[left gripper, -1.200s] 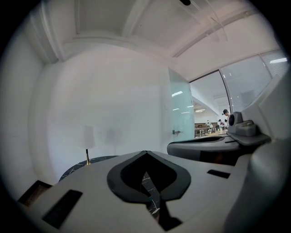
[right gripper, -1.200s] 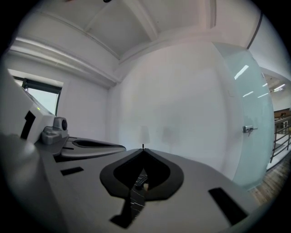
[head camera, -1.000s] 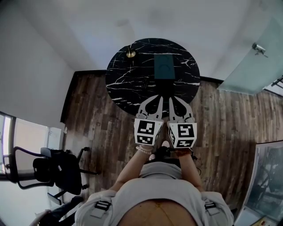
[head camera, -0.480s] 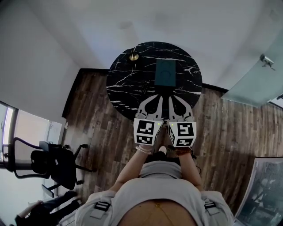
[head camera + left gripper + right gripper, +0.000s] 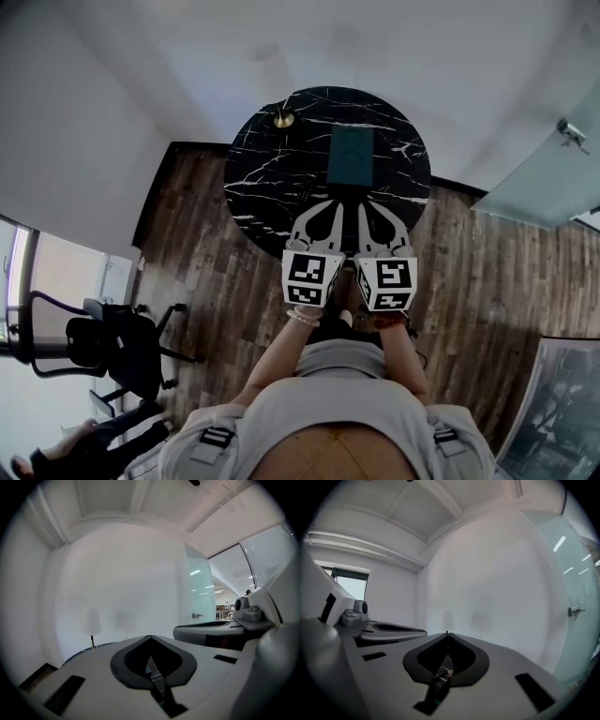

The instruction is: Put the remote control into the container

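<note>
A teal rectangular container [image 5: 350, 155] lies on the round black marble table [image 5: 272, 159], right of its middle. The remote control [image 5: 302, 191] is a small dark shape on the marble to the container's left, hard to make out. My left gripper [image 5: 329, 204] and right gripper [image 5: 365, 207] hover side by side over the table's near edge, both shut and empty. In the left gripper view the left gripper [image 5: 150, 637] has its jaws together, veined marble showing through the gap. Past the closed jaws of the right gripper [image 5: 447, 633], a buttoned remote control [image 5: 441, 672] shows below.
A gold-footed lamp [image 5: 282, 120] stands at the table's far left. Dark wooden floor [image 5: 206, 272] surrounds the table. A black office chair [image 5: 112, 352] is at the left, a glass door [image 5: 553, 178] at the right, and a person [image 5: 84, 445] at the bottom left.
The table sits a little lower in the head view than a second ago. Both grippers have stayed shut and held their place. A person has come into view at the bottom left.
</note>
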